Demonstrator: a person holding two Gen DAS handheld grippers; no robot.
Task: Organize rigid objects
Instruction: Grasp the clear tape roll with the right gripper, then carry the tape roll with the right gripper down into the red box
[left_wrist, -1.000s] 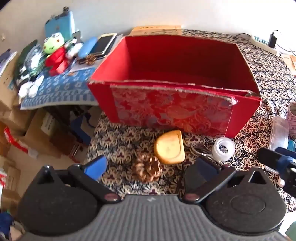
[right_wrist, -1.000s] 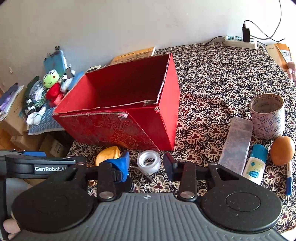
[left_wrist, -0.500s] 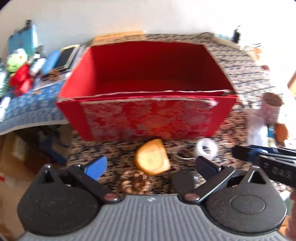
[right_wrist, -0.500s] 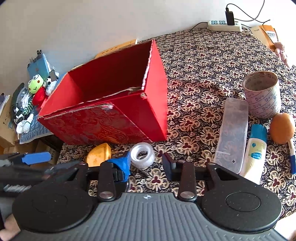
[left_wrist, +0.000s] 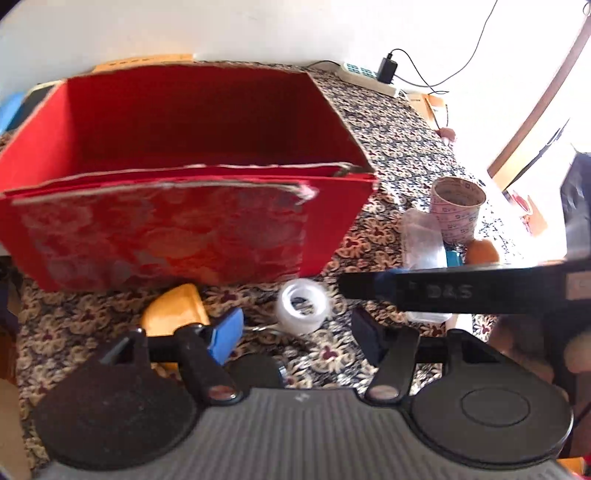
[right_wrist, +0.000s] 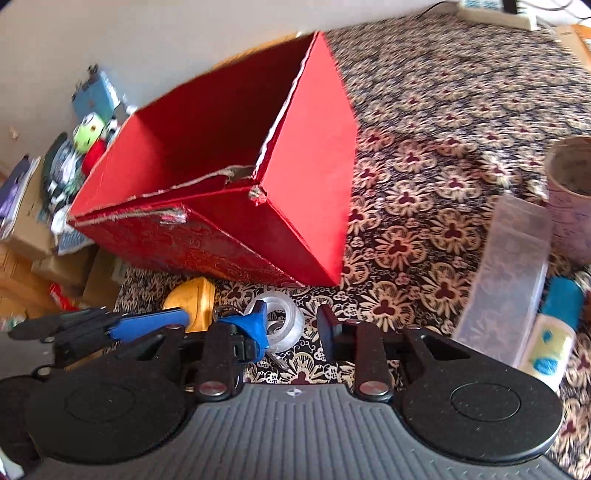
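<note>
An open red box stands on the patterned table; its inside looks empty. In front of it lie a yellow block, a clear tape roll and keys. My left gripper is open, low over the table, with the tape roll just ahead between its fingers. My right gripper is open, with the tape roll between its fingertips near the blue left finger. Each gripper shows in the other's view.
To the right lie a clear plastic case, a large tape roll, a glue stick and an orange egg-like ball. A power strip is at the back. Clutter and toys lie left of the table.
Both grippers moved toward the clear tape roll. The left view swung right, so the pine cone left view. The left gripper's fingers stand closer together. The right gripper dropped lower around the tape roll.
</note>
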